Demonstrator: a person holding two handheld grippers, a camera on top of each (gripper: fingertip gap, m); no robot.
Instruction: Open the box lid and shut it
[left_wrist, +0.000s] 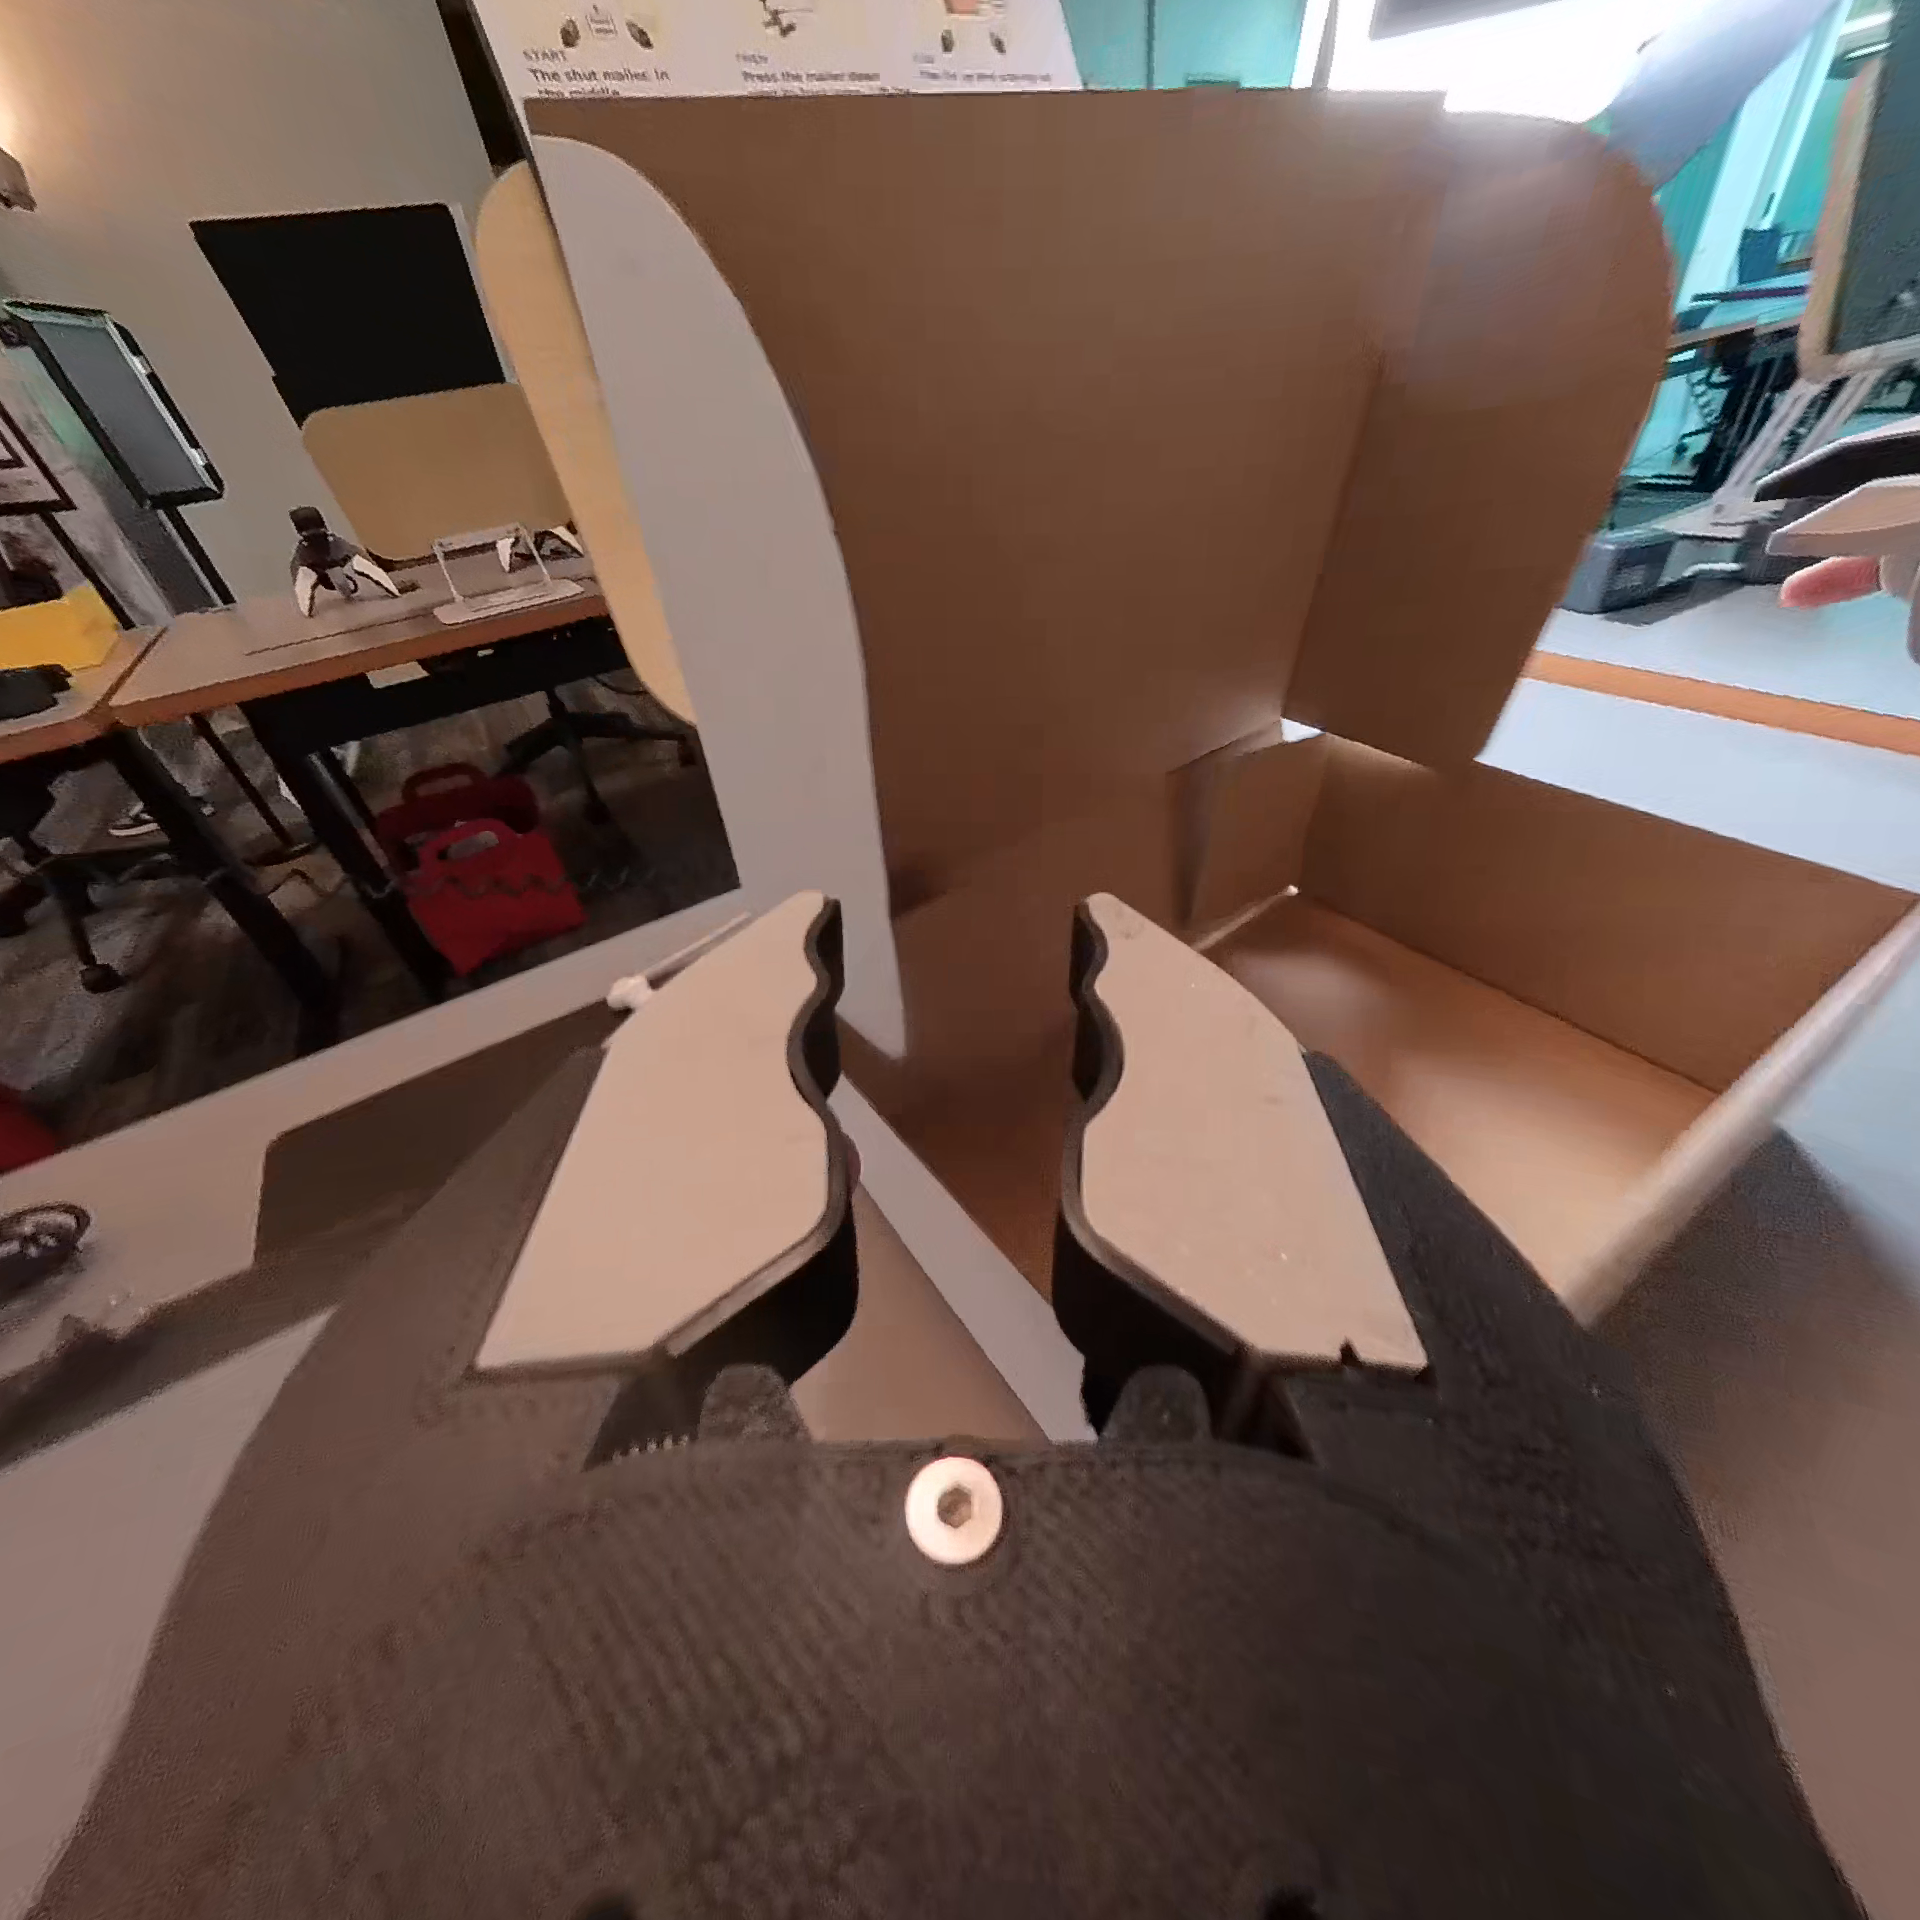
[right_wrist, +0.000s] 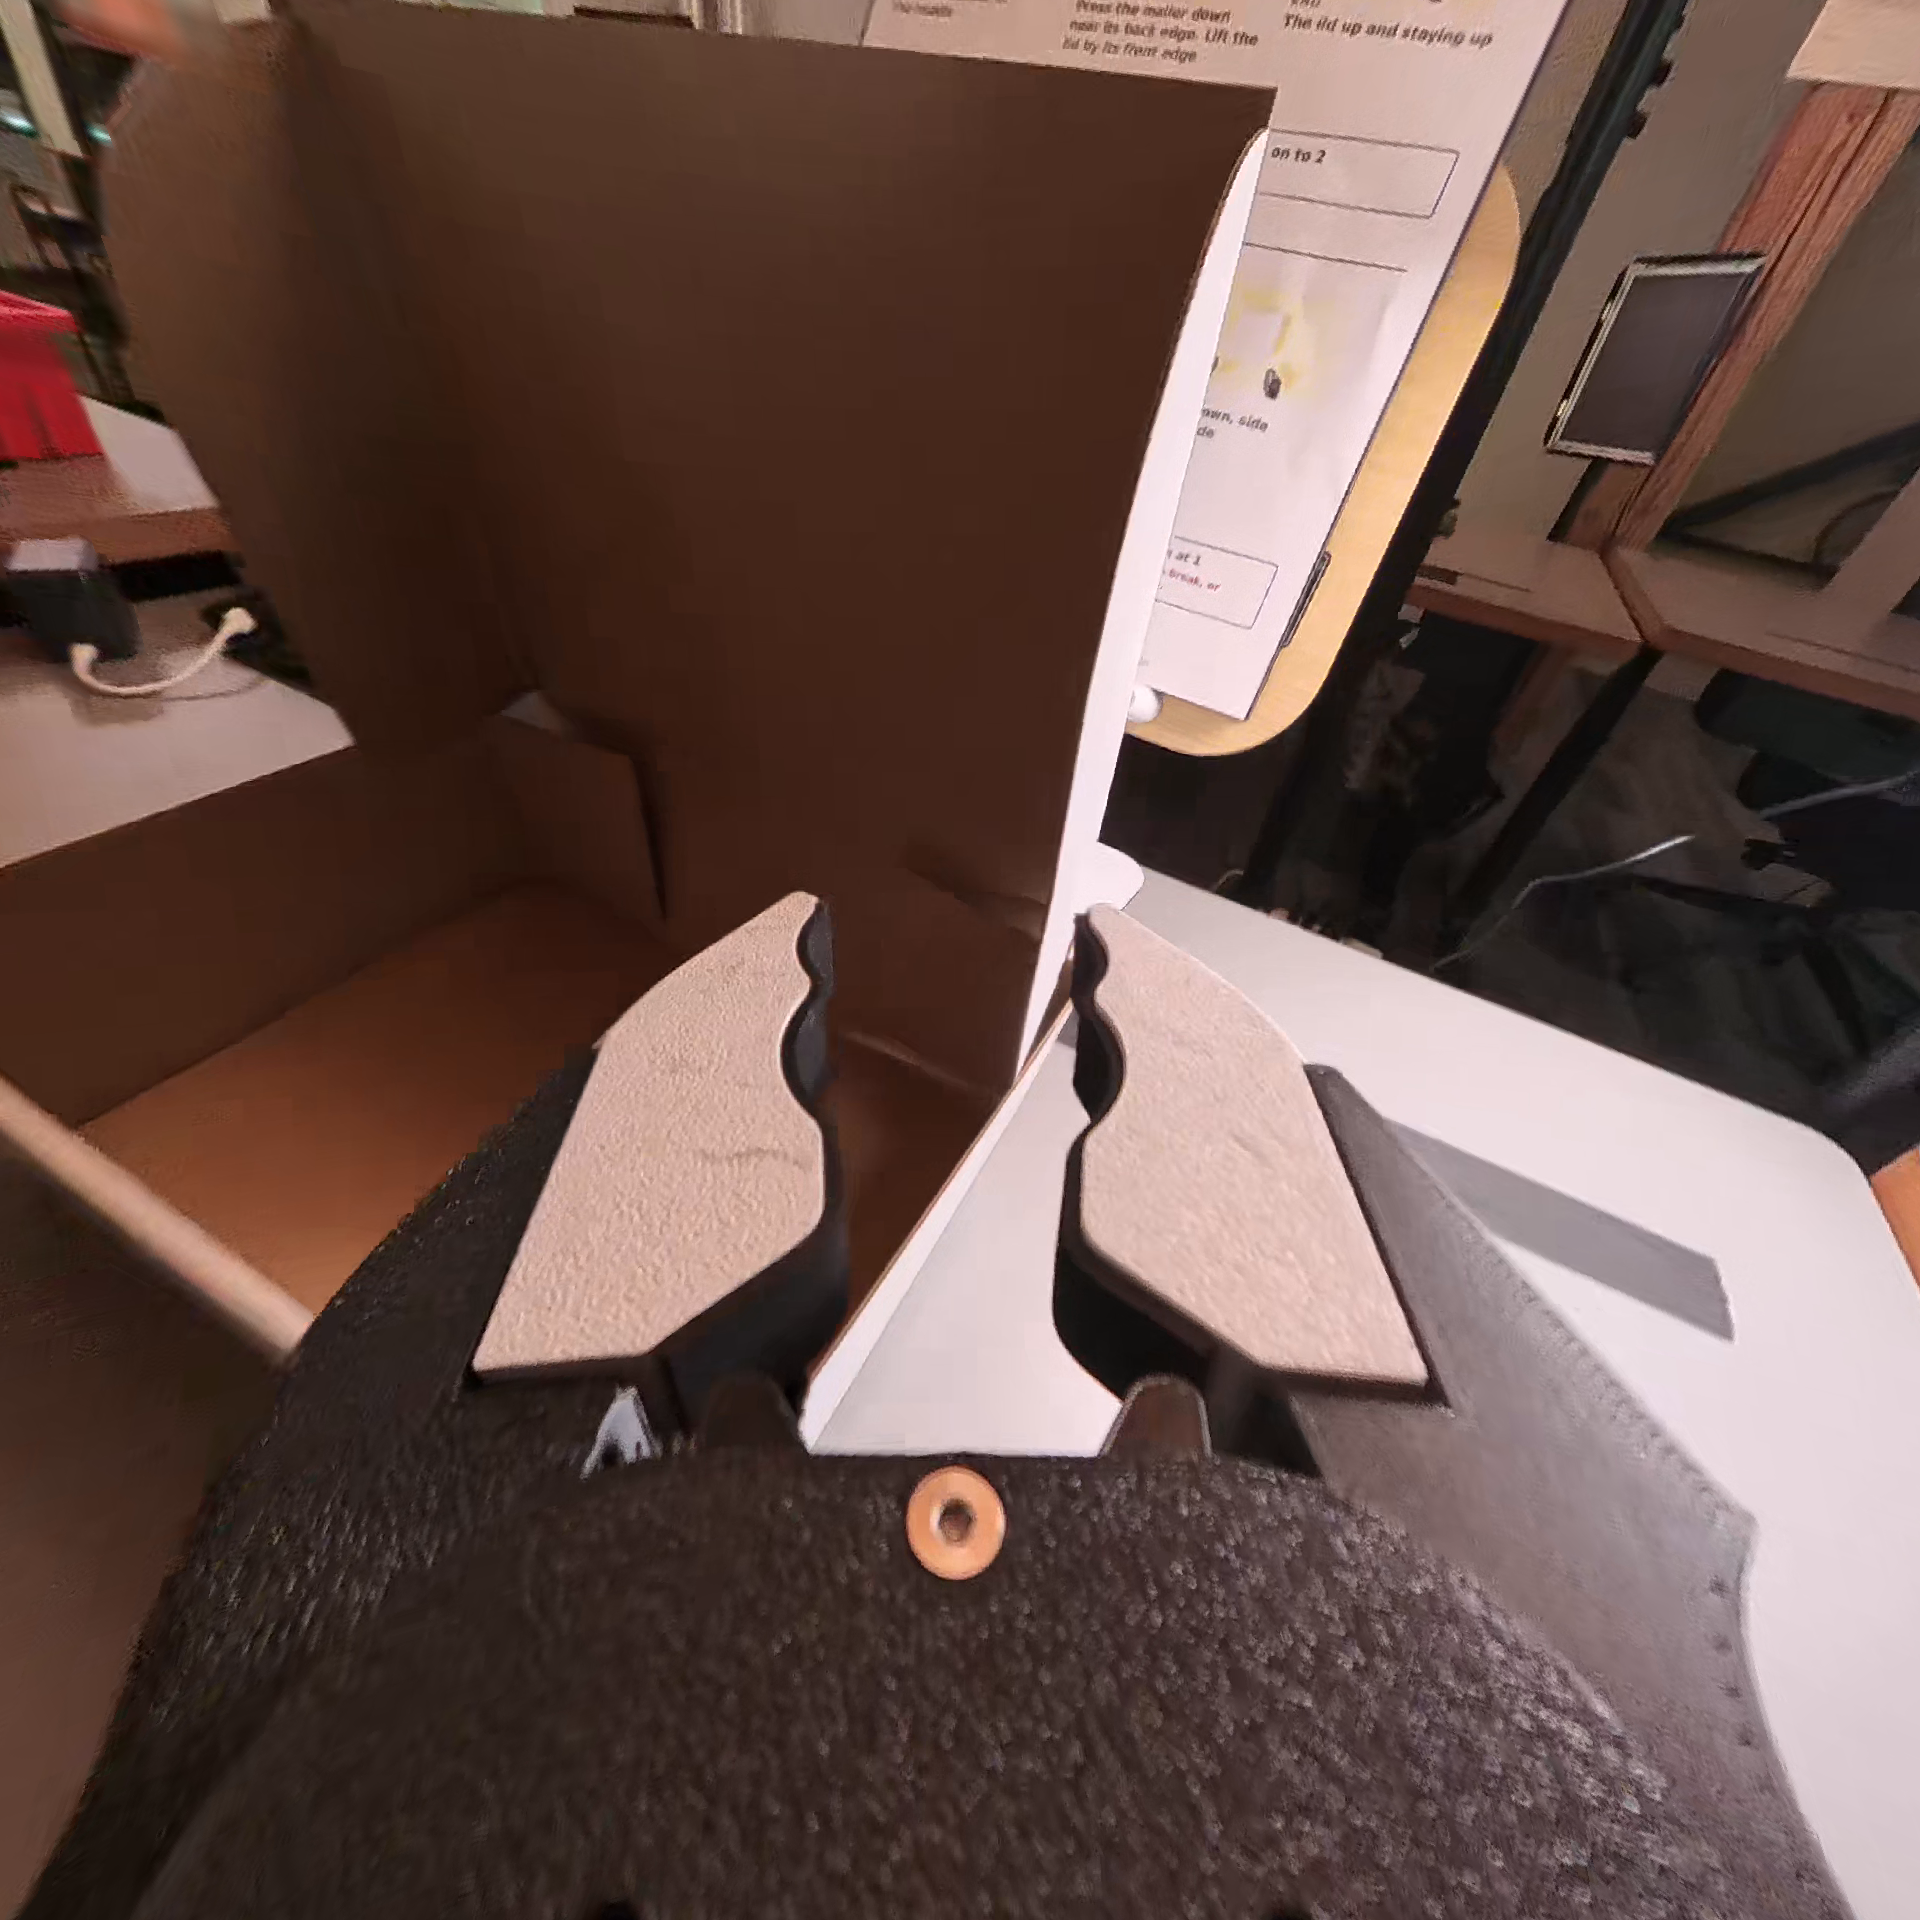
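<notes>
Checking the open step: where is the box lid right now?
In both wrist views the lid stands upright behind the open box, hinged at its rear wall, just beyond the open left gripper and right gripper.

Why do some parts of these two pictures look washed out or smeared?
Left wrist view: window glare bleaches the lid's top right corner, and the edges bend from the wide lens. Right wrist view: the lid sits darker, in shadow; the box's front rim smears.

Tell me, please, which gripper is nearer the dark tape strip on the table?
Right. The right gripper straddles the box wall just beside the tape strip; the left gripper straddles the opposite wall.
</notes>
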